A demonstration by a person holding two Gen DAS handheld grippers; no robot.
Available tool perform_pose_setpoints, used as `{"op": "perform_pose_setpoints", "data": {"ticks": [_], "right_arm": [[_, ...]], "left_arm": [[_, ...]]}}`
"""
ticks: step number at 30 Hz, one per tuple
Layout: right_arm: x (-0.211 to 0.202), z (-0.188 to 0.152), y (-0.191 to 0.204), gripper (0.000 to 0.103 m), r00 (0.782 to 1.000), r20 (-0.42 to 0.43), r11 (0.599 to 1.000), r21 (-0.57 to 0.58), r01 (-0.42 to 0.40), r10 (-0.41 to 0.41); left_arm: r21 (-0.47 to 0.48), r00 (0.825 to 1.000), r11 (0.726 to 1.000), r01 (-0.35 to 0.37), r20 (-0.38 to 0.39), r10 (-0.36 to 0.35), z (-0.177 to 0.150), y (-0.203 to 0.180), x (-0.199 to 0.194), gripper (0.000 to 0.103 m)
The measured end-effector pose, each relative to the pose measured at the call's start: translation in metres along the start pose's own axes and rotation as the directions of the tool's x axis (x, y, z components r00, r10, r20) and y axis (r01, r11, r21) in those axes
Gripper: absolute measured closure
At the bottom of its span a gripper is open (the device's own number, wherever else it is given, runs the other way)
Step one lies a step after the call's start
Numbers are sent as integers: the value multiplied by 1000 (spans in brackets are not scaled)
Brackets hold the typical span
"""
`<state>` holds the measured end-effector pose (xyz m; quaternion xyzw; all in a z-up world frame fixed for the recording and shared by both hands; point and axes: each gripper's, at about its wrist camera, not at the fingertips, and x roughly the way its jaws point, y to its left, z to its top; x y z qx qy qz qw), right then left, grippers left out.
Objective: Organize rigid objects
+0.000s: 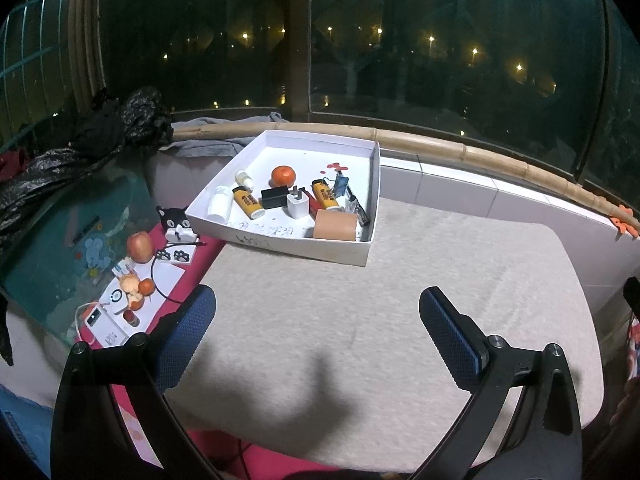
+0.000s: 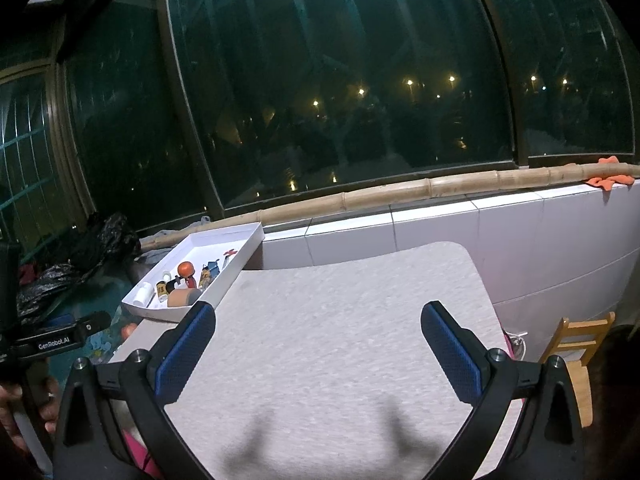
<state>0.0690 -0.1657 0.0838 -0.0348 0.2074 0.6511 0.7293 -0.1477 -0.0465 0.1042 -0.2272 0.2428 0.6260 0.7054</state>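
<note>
left gripper spread, holding nothing, above pale grey mat | right gripper spread, holding nothing | white shallow cardboard tray at mat's far-left corner, holding orange tangerine, 2 yellow tubes, white plug cube

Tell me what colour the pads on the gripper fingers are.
Blue with a fine dotted texture, on black fingers; the left gripper pads show it best in the left wrist view.

Indoor light from above, moderate; windows dark with scattered point lights. Soft gripper shadows fall on the grey mat. Strong fisheye bending, black corner vignette. Focus mostly sharp.
</note>
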Motion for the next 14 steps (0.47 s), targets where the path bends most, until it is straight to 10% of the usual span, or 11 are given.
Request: {"op": "perform_pose_setpoints", "data": {"ticks": [14], "right_arm": [[4,0,-5,0,1000,-14,1000,21,10,-9]], "left_arm": [[25,1000,1000,10,21,-10,3,-6,5,0]]}}
